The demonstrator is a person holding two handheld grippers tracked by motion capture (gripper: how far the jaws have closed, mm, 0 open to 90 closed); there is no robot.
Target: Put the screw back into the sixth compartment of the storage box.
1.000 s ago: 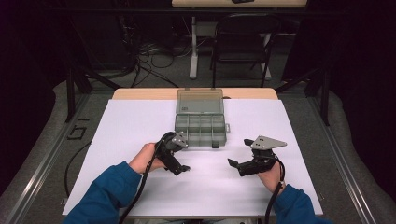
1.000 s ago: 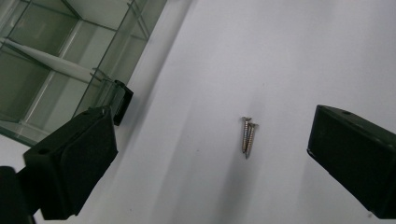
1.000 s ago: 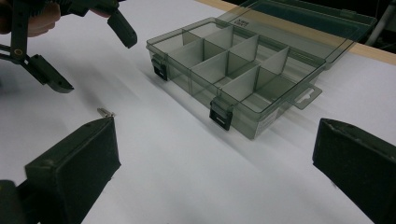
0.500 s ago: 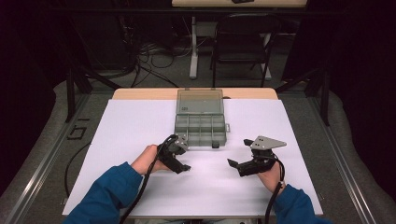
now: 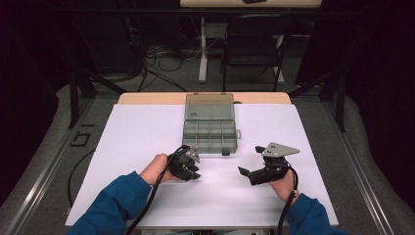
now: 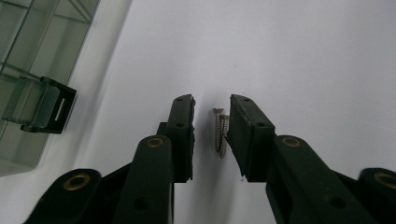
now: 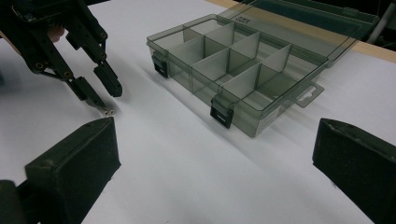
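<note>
From above we see the white table (image 5: 147,147) brightly and evenly lit, while the room around it falls to near black. In the left gripper view we note the near black jaws soft with blur and the screws (image 6: 220,130) sharp, casting faint shadows. In the right gripper view we see mild glare on the clear organiser box (image 7: 243,60) and blurred foreground pads.

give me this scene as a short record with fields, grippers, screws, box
left gripper: jaws have just been closing, either side of the screws, a gap on one side
screws: two, side by side on the white sheet
right gripper: open, empty, jaws wide
organiser box: lid open, compartments look empty
</note>
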